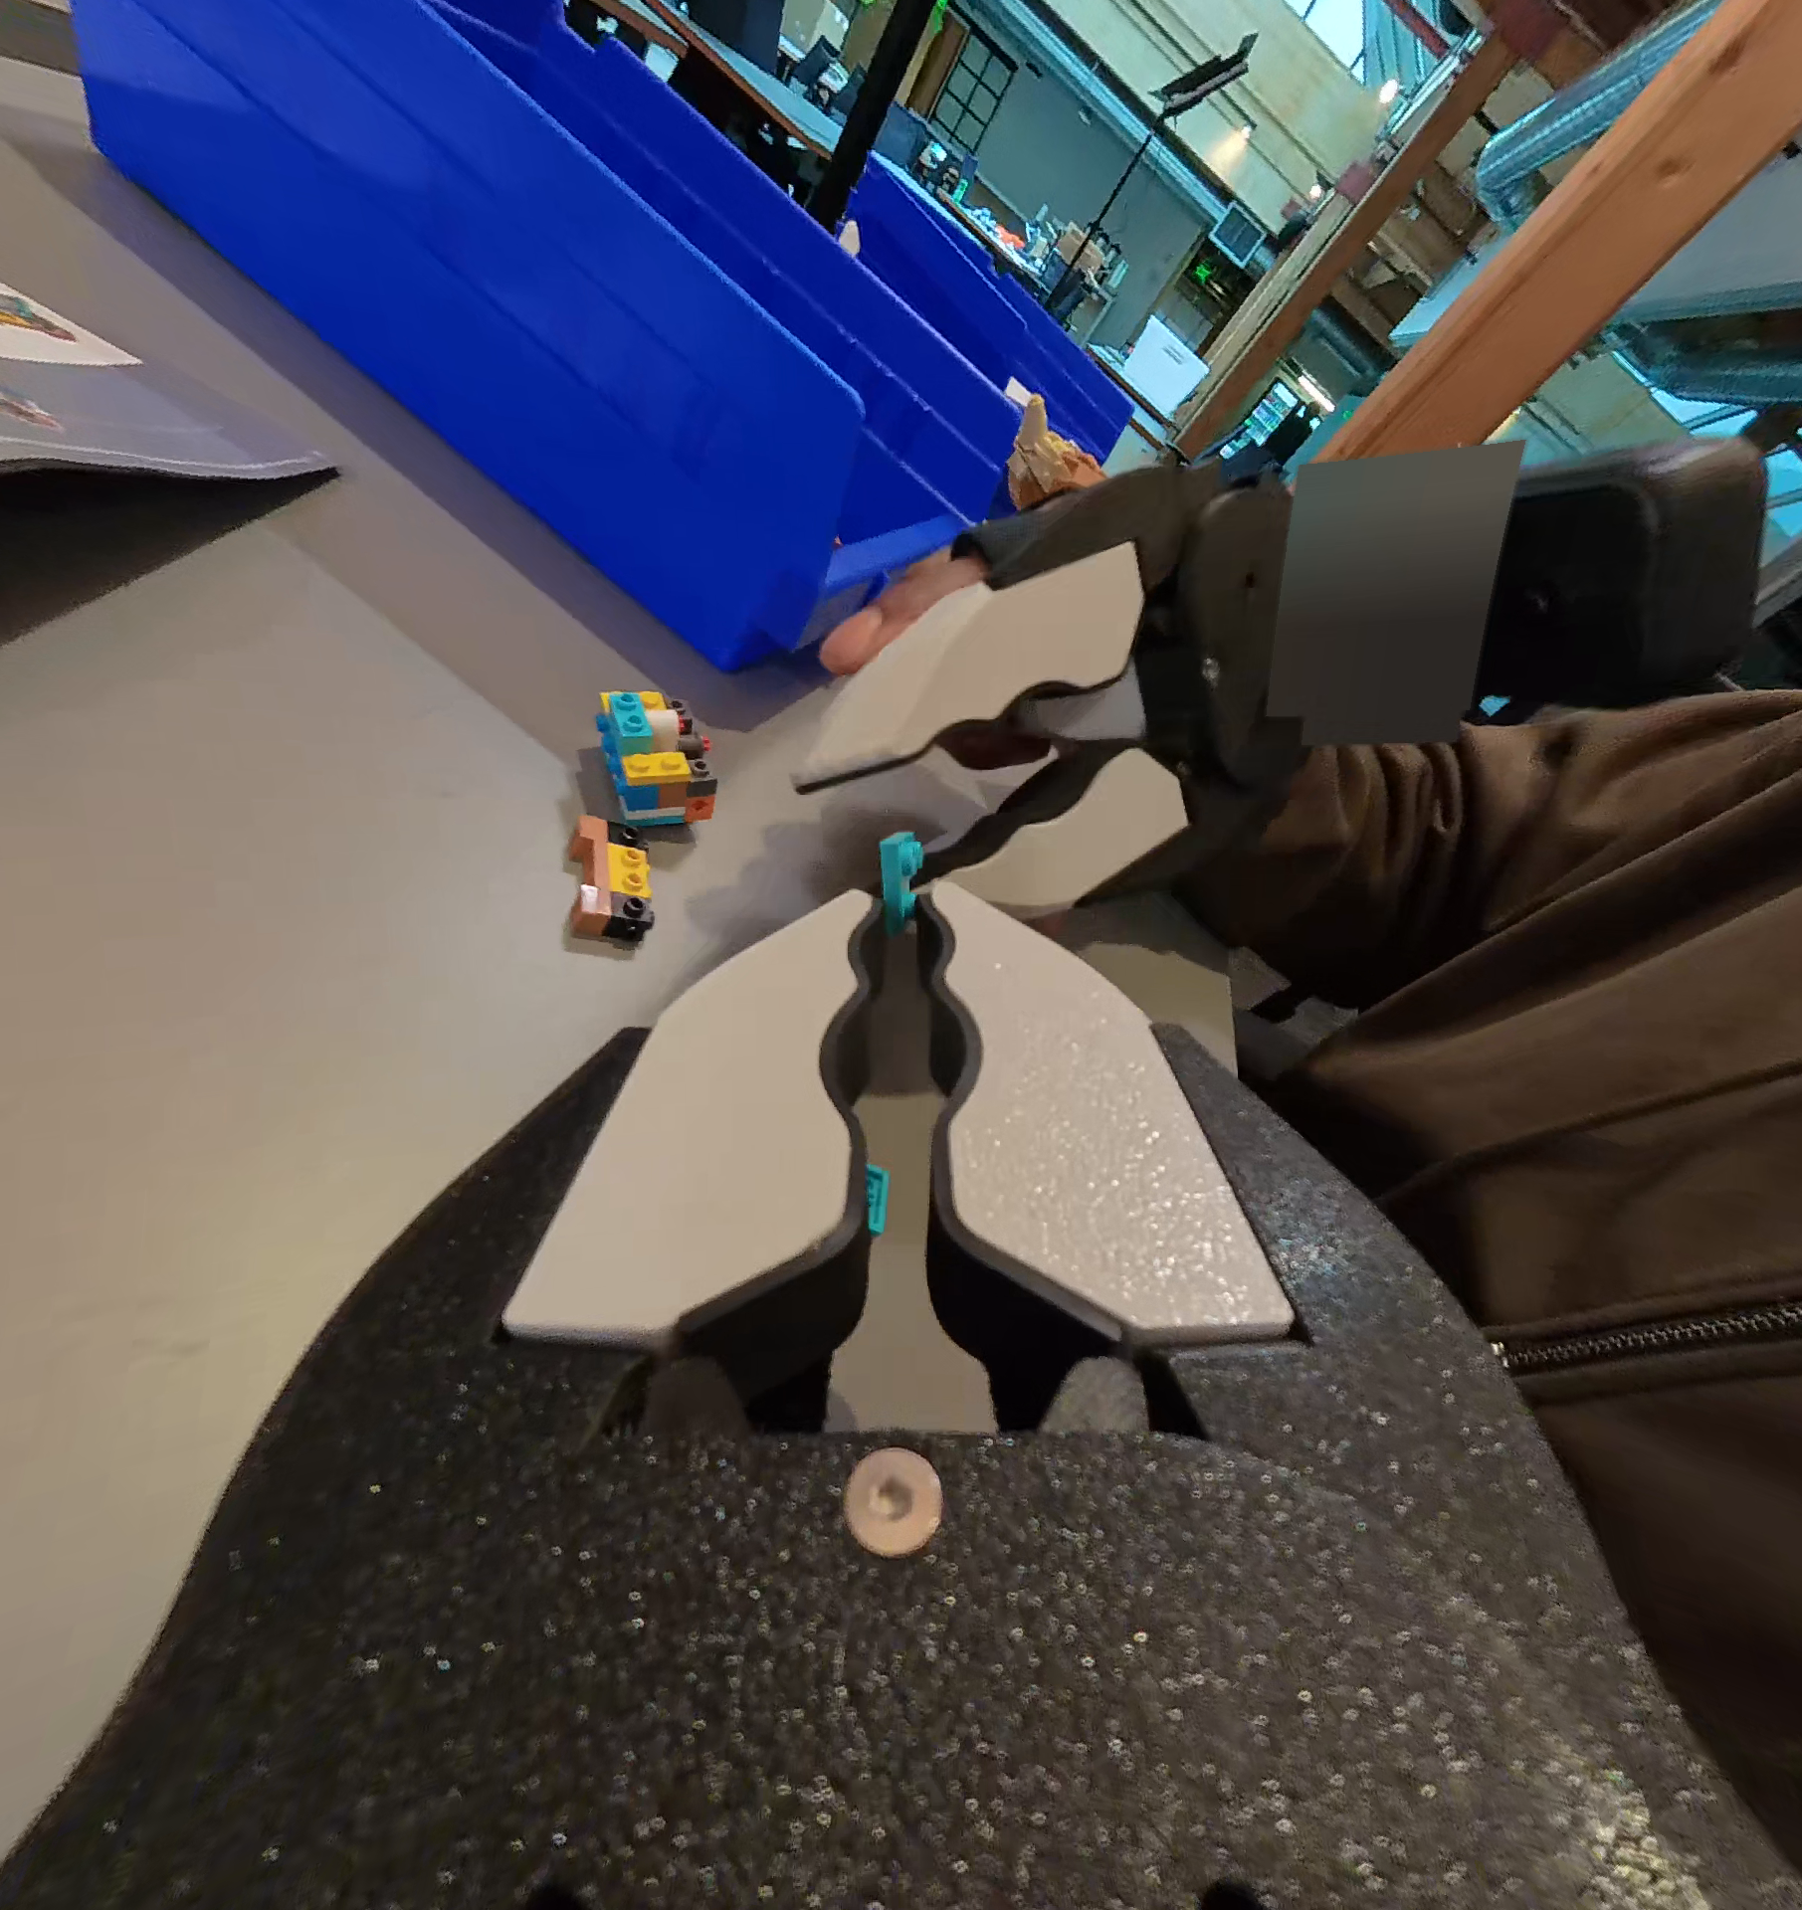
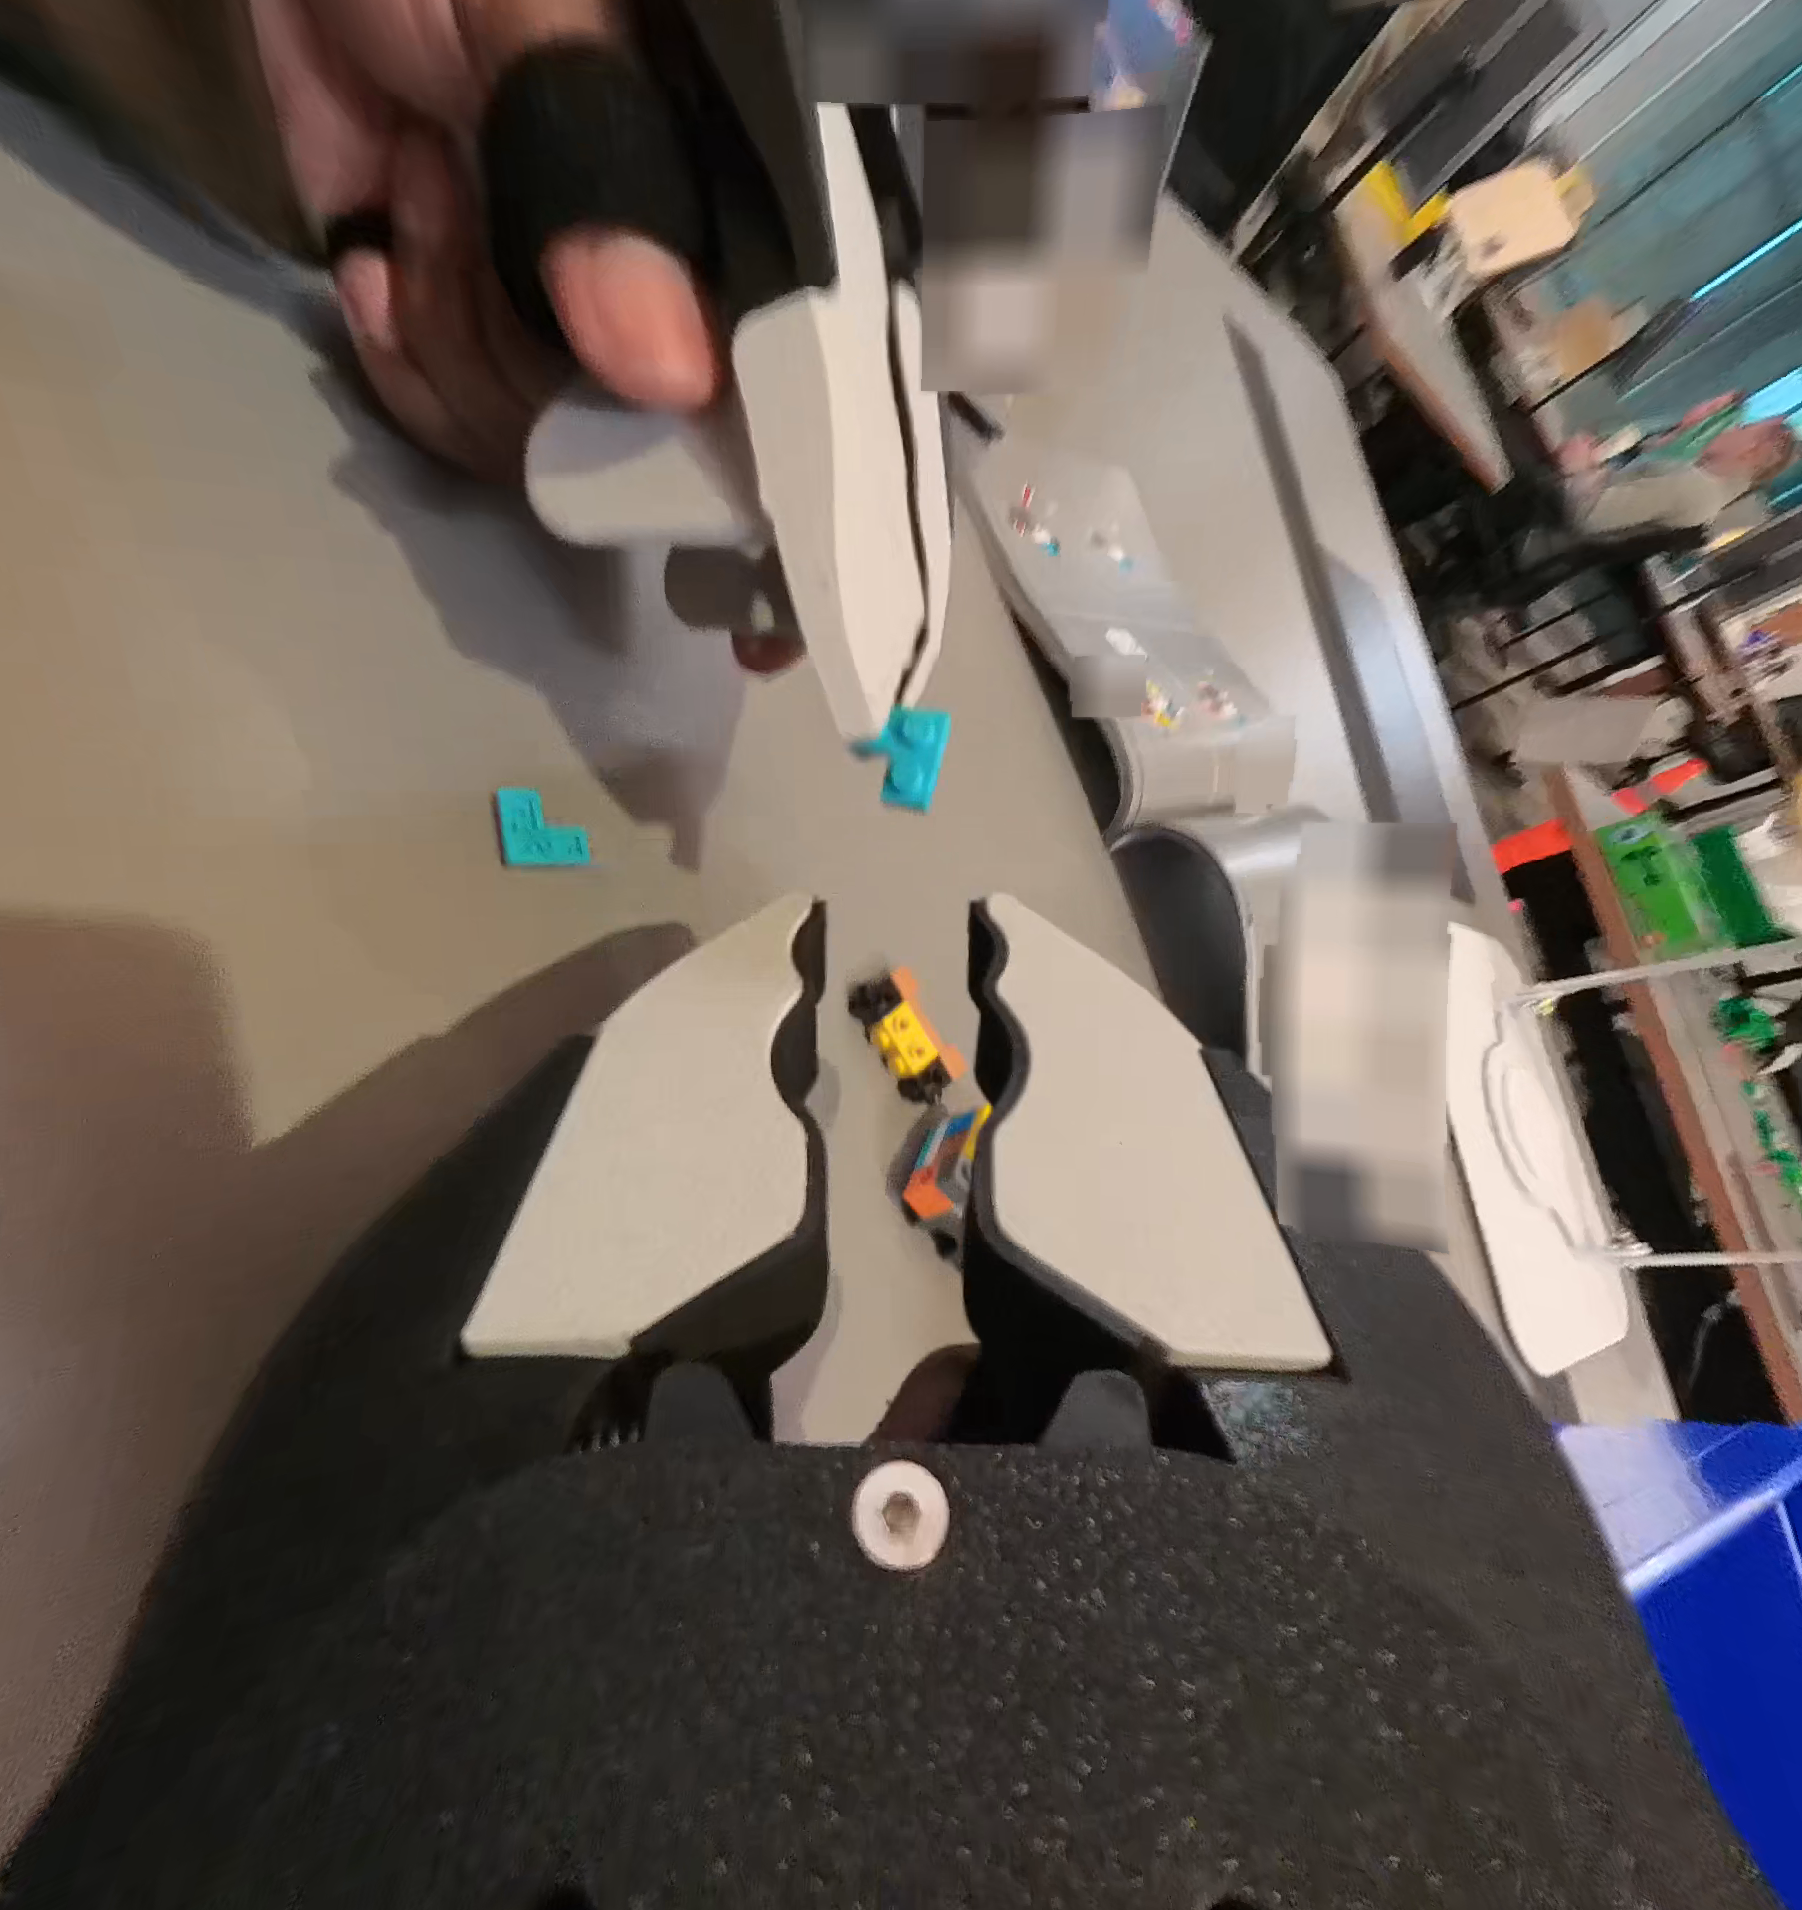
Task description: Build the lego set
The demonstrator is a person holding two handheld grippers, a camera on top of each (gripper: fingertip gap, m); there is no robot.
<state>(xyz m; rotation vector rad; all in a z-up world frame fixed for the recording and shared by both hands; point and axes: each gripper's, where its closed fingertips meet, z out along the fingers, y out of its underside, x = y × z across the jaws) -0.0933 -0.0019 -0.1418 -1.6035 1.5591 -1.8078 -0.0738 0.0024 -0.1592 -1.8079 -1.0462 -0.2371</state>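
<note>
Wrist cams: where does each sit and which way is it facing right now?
Left wrist view: sits behind the left gripper, looks along its fingers across the table toward the blue bins; shut on a teal plate; brown sleeve shows.
Right wrist view: sits behind the right gripper, open, aimed down at the table; a hand shows.
Shared: each sees the other gripper, the teal plate, the small yellow build and the larger build.
</note>
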